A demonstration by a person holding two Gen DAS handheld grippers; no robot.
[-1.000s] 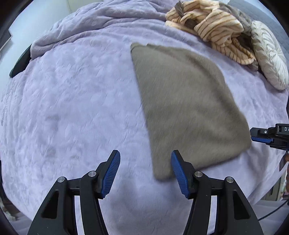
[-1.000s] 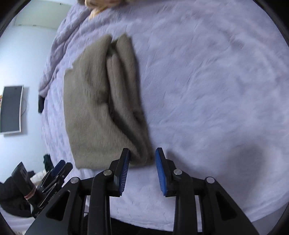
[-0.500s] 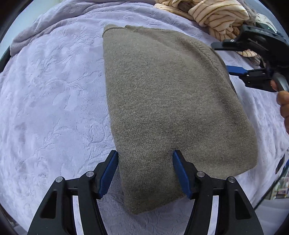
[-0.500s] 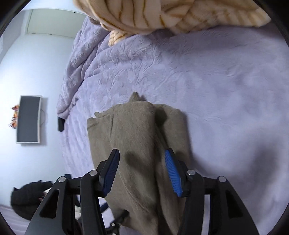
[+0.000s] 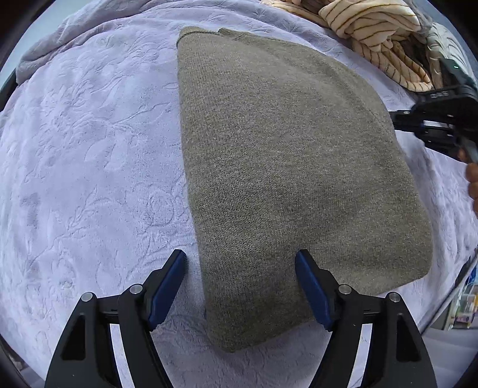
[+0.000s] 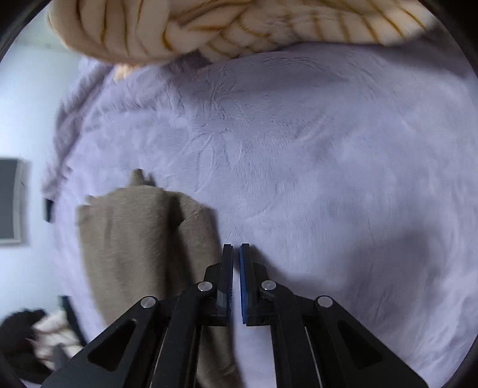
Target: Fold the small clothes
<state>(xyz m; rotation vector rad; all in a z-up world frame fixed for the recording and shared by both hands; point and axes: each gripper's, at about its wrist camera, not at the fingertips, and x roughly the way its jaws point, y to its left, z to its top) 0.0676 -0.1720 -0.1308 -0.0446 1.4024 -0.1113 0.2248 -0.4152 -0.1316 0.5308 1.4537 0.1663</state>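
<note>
A folded olive-brown knit garment (image 5: 286,167) lies flat on the lilac bedspread (image 5: 89,167). My left gripper (image 5: 240,283) is open, its blue pads straddling the garment's near corner just above it. In the right wrist view the same garment (image 6: 140,238) lies left of my right gripper (image 6: 236,268), whose pads are nearly together with nothing between them, over bare bedspread (image 6: 313,167) beside the garment's right edge. The right gripper also shows in the left wrist view (image 5: 433,125) at the garment's far right edge.
A pile of cream striped clothes (image 5: 376,38) lies at the back of the bed, also at the top of the right wrist view (image 6: 227,27). A round cushion (image 5: 448,44) sits beside the pile. A wall screen (image 6: 10,200) hangs at left.
My right gripper has closed and shifted right, off the garment onto bare bedspread. My left gripper stays open over the garment's near corner, shifted slightly.
</note>
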